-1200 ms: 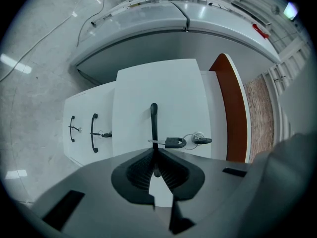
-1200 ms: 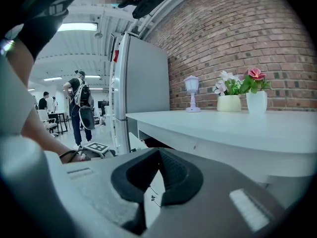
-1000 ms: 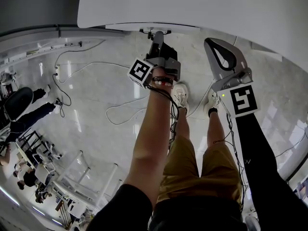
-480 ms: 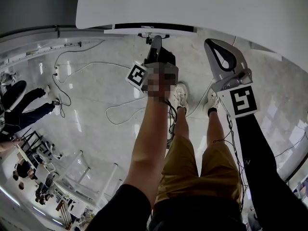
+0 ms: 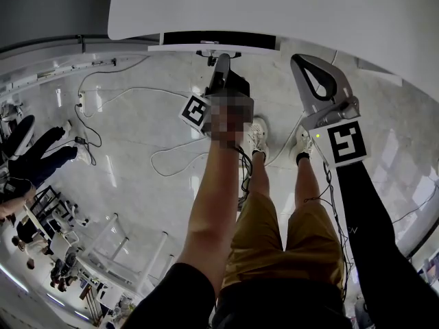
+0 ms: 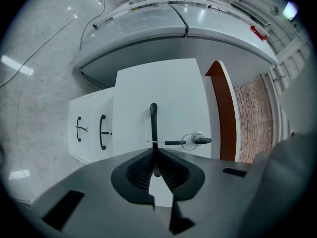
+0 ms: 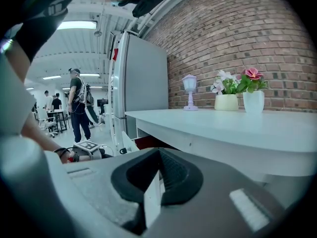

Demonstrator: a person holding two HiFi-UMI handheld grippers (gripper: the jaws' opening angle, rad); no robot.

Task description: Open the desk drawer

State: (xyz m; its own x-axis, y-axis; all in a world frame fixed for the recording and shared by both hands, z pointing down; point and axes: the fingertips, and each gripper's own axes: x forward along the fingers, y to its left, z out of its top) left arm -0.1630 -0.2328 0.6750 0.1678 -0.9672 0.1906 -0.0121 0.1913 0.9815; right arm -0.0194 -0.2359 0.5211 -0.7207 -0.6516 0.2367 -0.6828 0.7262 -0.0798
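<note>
Our left gripper [image 6: 154,151] clamping the drawer handle [image 6: 153,120], drawer [image 6: 168,86] slightly out; our right gripper [image 7: 158,157] idle, jaws together, empty.

White, flat-fronted drawer [image 6: 158,93], just under the front edge of the counter [image 5: 274,5]. Stands a little way out from that edge, with a dark gap showing between drawer front and counter in the head view. Seen turned on its side in the left gripper view, with a reddish-brown strip along the edge nearest the counter. Carries a slim black bar handle [image 6: 153,123] across the middle of the front, parallel to the counter's edge, one end clamped in the closed left claw [image 6: 155,152]. Has a key [image 6: 198,140] with a ring in the lock, between the handle and the counter.
</note>
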